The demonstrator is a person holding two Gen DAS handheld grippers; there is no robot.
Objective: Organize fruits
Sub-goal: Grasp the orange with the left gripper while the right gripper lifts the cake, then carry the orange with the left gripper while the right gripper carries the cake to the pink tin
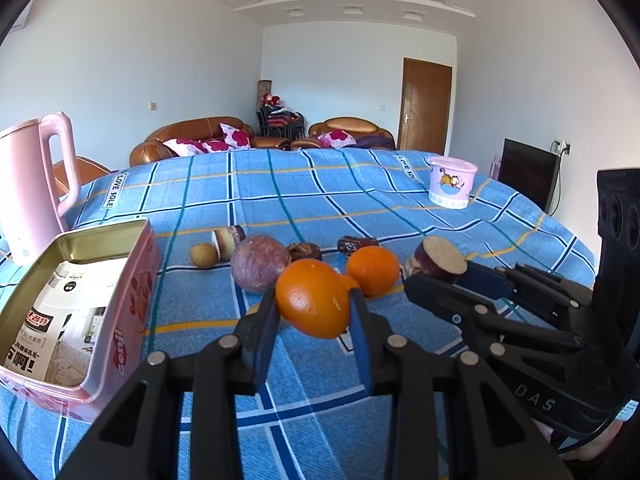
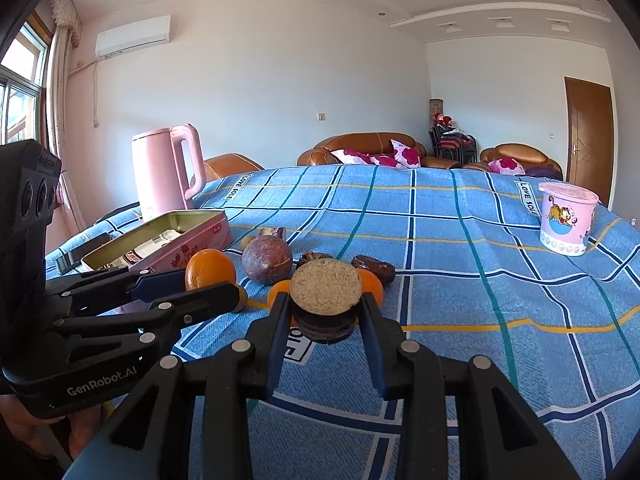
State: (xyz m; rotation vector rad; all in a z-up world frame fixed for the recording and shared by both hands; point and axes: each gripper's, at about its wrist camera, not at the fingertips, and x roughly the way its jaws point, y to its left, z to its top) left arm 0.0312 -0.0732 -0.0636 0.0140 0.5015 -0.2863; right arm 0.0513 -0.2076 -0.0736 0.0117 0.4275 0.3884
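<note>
Left gripper point(image 1: 314, 306) clamps an orange point(image 1: 312, 298), lifted beside the open tin point(image 1: 120, 280), likely its destination; right gripper point(image 2: 326, 308) clamps a cut fruit piece point(image 2: 326, 300); remaining fruit lies on the cloth point(image 2: 480, 280).

The tablecloth point(image 1: 312, 200) was blue, checked with white, navy, teal and yellow lines. An orange point(image 1: 312, 304) shone bright orange beside a mottled purple passion fruit point(image 1: 260, 264). The kettle point(image 2: 164, 172) and open tin point(image 1: 120, 304) were pale pink, the tin's inside gold.
</note>
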